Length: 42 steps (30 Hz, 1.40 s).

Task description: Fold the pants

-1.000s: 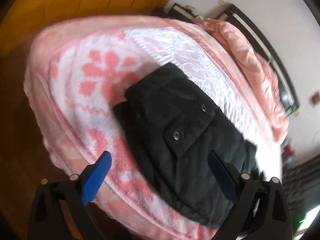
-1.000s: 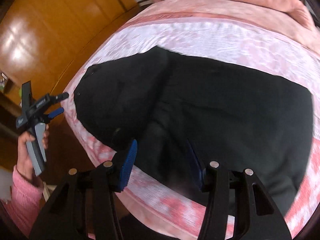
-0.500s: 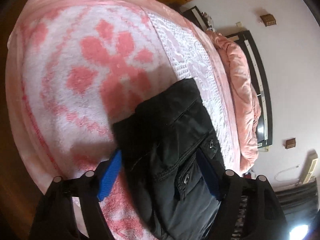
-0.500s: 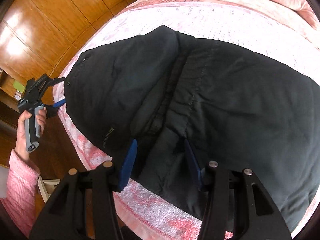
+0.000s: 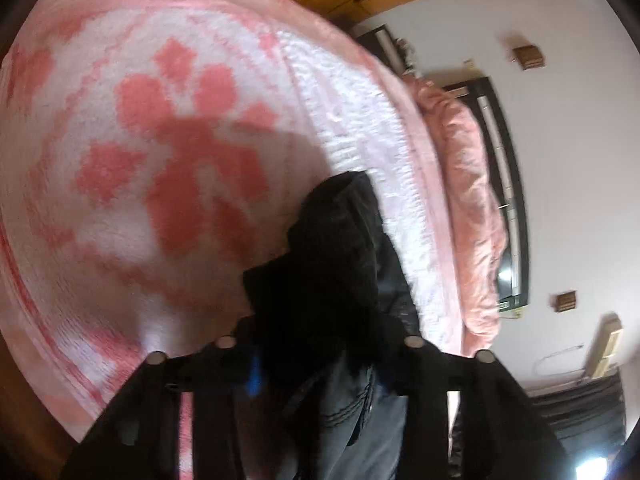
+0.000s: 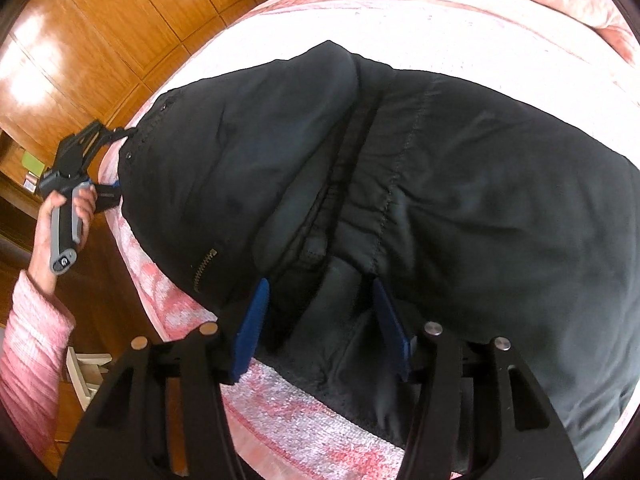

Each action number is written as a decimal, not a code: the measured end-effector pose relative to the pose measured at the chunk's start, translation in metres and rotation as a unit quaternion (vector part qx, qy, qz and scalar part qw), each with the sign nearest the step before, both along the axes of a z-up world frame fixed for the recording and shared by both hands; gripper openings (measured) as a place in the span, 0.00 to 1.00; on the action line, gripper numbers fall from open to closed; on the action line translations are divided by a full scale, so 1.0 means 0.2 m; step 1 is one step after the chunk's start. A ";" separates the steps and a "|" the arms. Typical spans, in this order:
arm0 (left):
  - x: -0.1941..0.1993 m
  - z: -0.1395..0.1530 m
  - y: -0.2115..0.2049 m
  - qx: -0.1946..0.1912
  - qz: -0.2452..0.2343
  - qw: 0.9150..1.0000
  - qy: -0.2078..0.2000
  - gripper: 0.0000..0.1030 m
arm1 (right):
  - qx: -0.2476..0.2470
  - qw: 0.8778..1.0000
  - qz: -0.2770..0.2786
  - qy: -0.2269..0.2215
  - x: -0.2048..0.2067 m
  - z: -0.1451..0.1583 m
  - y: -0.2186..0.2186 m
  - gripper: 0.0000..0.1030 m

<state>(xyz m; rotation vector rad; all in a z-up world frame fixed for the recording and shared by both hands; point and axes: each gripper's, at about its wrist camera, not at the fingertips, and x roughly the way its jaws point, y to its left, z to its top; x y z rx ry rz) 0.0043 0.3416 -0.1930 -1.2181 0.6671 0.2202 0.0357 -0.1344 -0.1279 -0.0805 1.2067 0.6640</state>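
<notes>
Black pants (image 6: 440,168) lie spread across a pink and white bed blanket (image 6: 304,420). In the left wrist view the pants (image 5: 336,264) bunch up between the fingers of my left gripper (image 5: 316,372), which sits at one end of the garment with cloth between its blue pads; the pads are mostly hidden by fabric. The left gripper also shows in the right wrist view (image 6: 108,168), held by a hand at the pants' far left edge. My right gripper (image 6: 320,320) is open, its blue pads astride the front edge of the pants near the fly seam.
The blanket (image 5: 168,152) has a pink flower pattern. A rumpled pink quilt (image 5: 468,208) lies along the dark headboard (image 5: 508,184). Wooden wardrobe doors (image 6: 100,28) stand beyond the bed. A white box (image 6: 88,372) sits on the floor at the left.
My left gripper has moved onto the end of the pants, and cloth now fills the gap between its fingers. My right gripper has come closer to the front edge, still open.
</notes>
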 end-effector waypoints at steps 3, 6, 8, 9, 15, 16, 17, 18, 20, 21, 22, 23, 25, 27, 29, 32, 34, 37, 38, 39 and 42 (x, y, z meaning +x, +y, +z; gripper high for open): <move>0.01 0.02 -0.02 0.014 0.005 1.000 0.007 0.34 | 0.007 1.000 -0.003 0.006 0.00 -0.01 0.00 0.54; -0.01 0.04 -0.03 0.009 0.013 1.000 -0.006 0.31 | 0.012 1.000 -0.005 0.008 0.00 -0.03 -0.01 0.54; -0.01 0.09 -0.06 0.024 0.010 0.999 -0.020 0.29 | 0.015 1.000 -0.004 0.007 0.00 -0.03 -0.02 0.54; -0.01 0.13 -0.08 0.031 0.007 0.999 -0.034 0.29 | 0.017 1.000 -0.005 0.007 -0.01 -0.02 -0.03 0.54; 0.01 0.41 -0.26 0.089 -0.037 0.988 -0.119 0.27 | 0.044 0.999 -0.029 -0.001 -0.05 0.06 -0.19 0.54; 0.01 0.46 -0.30 0.099 -0.047 0.986 -0.128 0.27 | 0.052 0.998 -0.038 -0.007 -0.06 0.10 -0.24 0.54; 0.02 0.50 -0.34 0.108 -0.056 0.983 -0.137 0.27 | 0.058 0.997 -0.045 -0.010 -0.07 0.11 -0.27 0.54; 0.03 0.57 -0.40 0.118 -0.070 0.979 -0.149 0.27 | 0.064 0.996 -0.053 -0.014 -0.07 0.14 -0.32 0.54; 0.04 0.66 -0.51 0.135 -0.096 0.972 -0.168 0.27 | 0.066 0.995 -0.068 -0.022 -0.06 0.18 -0.38 0.55; 0.04 0.70 -0.55 0.144 -0.106 0.968 -0.174 0.27 | 0.066 0.995 -0.076 -0.026 -0.07 0.18 -0.42 0.55; 0.05 0.75 -0.62 0.156 -0.122 0.963 -0.182 0.27 | 0.067 0.994 -0.083 -0.029 -0.07 0.20 -0.45 0.55; 0.06 0.79 -0.69 0.166 -0.140 0.958 -0.189 0.27 | 0.069 0.993 -0.092 -0.031 -0.07 0.20 -0.50 0.55; 0.07 0.86 -0.84 0.183 -0.173 0.947 -0.198 0.27 | 0.070 0.991 -0.107 -0.033 -0.06 0.22 -0.56 0.55; 0.09 0.91 -1.00 0.201 -0.214 0.933 -0.206 0.27 | 0.073 0.989 -0.125 -0.033 -0.07 0.23 -0.64 0.55; 0.10 0.94 -1.17 0.215 -0.251 0.921 -0.208 0.27 | 0.076 0.987 -0.138 -0.033 -0.08 0.23 -0.70 0.55; 0.14 0.92 -1.44 0.234 -0.304 0.902 -0.197 0.27 | 0.079 0.984 -0.156 -0.034 -0.07 0.22 -0.79 0.56; 0.16 0.89 -1.57 0.247 -0.325 0.894 -0.187 0.27 | 0.082 0.982 -0.167 -0.033 -0.08 0.22 -0.84 0.56; 0.20 0.82 -1.73 0.259 -0.355 0.883 -0.167 0.27 | 0.084 0.980 -0.178 -0.032 -0.09 0.21 -0.90 0.56; 0.21 0.79 -1.79 0.266 -0.365 0.878 -0.158 0.27 | 0.083 0.979 -0.181 -0.032 -0.10 0.20 -0.92 0.56; 0.22 0.78 -1.83 0.272 -0.371 0.875 -0.153 0.27 | 0.082 0.979 -0.183 -0.033 -0.10 0.20 -0.94 0.56; 0.20 0.70 -1.95 0.291 -0.396 0.861 -0.132 0.27 | 0.065 0.979 -0.188 -0.038 -0.12 0.17 -0.98 0.57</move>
